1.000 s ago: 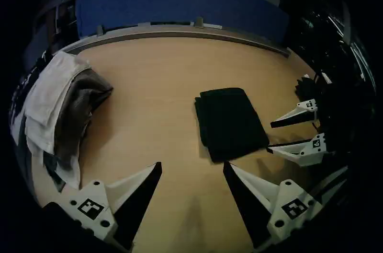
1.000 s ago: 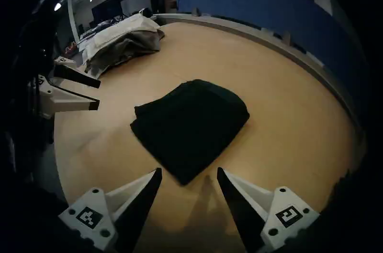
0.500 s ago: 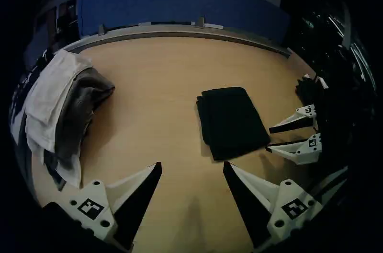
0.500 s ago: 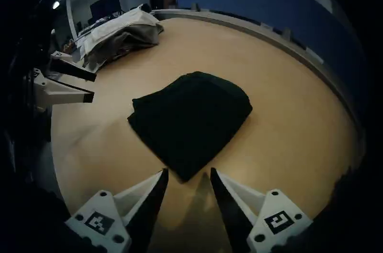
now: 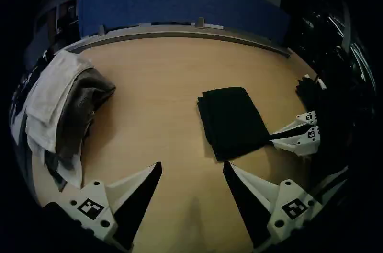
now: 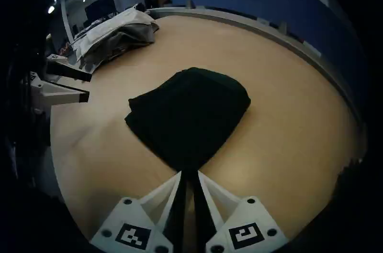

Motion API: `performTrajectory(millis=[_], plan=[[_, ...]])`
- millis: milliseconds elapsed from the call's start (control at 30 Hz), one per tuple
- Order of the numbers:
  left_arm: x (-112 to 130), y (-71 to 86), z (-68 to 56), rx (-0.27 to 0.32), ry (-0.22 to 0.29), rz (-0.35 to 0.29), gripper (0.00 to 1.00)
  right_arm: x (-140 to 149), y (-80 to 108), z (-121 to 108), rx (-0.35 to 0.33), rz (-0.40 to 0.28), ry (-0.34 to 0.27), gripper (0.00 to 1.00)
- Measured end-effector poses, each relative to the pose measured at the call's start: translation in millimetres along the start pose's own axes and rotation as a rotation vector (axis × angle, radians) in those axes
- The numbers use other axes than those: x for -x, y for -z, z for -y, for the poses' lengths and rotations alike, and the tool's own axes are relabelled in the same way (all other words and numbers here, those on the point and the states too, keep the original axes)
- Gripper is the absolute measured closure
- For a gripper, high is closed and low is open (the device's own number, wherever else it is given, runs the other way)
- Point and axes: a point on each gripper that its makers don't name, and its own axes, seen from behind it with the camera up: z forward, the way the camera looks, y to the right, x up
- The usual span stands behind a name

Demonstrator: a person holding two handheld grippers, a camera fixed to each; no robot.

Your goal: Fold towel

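- The dark folded cloth towel (image 6: 189, 109) lies flat on the tan wooden worktop (image 6: 287, 109).
- The right gripper (image 6: 189, 174) has its fingers pinching the towel's near corner.
- The left gripper (image 5: 191, 171) hovers beside the towel, fingers spread wide.
- A heap of white and grey cloths (image 5: 62, 104) sits well apart from the towel.

I see a big light-brown wooden surface (image 5: 153, 75). A grey strip (image 5: 182, 32) runs along its far edge, and a tall blue wall (image 5: 182, 4) stands right behind it. In the left gripper view a pile lies at the left edge: a white cloth (image 5: 48, 95) on top of a grey-brown cloth (image 5: 86, 104). Behind it the room is dark, maybe with desks.
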Motion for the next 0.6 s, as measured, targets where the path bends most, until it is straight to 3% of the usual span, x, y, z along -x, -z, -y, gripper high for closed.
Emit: performTrajectory(millis=[300,600], plan=[[-5.5,-0.4,-2.6,0.003,-0.008,-0.004,0.05,-9.6,5.1,-1.9,-0.006,-0.032,0.001,0.98],[-11.4,1.0,-5.4,0.006,-0.013,-0.011,0.05,-41.2,27.2,-10.7,0.013,-0.111,0.041,0.98]])
